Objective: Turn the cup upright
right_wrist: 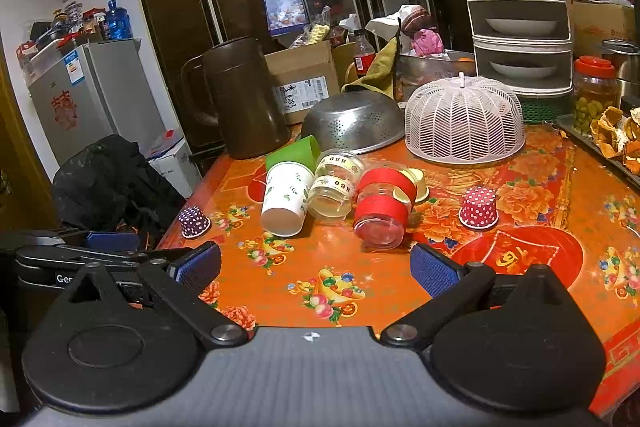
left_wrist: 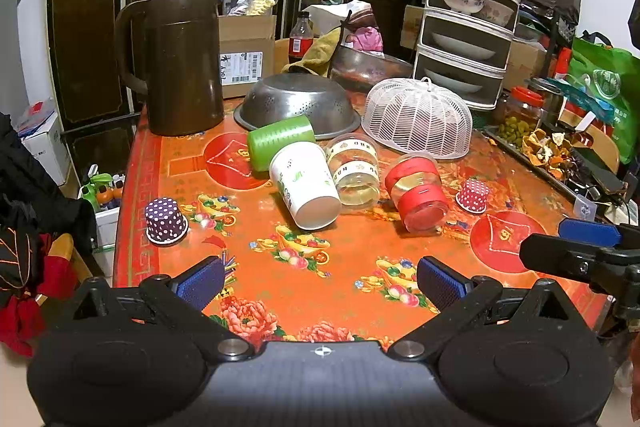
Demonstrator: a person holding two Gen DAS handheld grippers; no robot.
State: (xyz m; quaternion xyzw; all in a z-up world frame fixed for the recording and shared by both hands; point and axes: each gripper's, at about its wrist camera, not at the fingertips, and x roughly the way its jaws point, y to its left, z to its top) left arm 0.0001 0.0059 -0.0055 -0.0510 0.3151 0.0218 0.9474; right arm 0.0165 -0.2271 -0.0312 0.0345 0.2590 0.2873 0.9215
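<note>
Several cups lie on their sides mid-table: a green cup (left_wrist: 278, 142) (right_wrist: 294, 155), a white paper cup (left_wrist: 305, 185) (right_wrist: 285, 197), a clear cup with a lettered band (left_wrist: 354, 171) (right_wrist: 334, 189) and a clear cup with red bands (left_wrist: 418, 195) (right_wrist: 382, 205). A purple dotted paper cup (left_wrist: 165, 221) (right_wrist: 193, 221) and a red dotted one (left_wrist: 473, 195) (right_wrist: 479, 207) stand upside down. My left gripper (left_wrist: 320, 283) is open and empty, near the table's front edge. My right gripper (right_wrist: 316, 267) is open and empty, short of the cups; it also shows in the left wrist view (left_wrist: 576, 247).
A brown jug (left_wrist: 176, 63), an upturned steel colander (left_wrist: 298, 105), a white mesh food cover (left_wrist: 418, 119) and a tiered dish rack (left_wrist: 468, 7) stand behind the cups. A tray of peels (left_wrist: 548, 151) lies at the right. The table (left_wrist: 340, 267) has an orange patterned cover.
</note>
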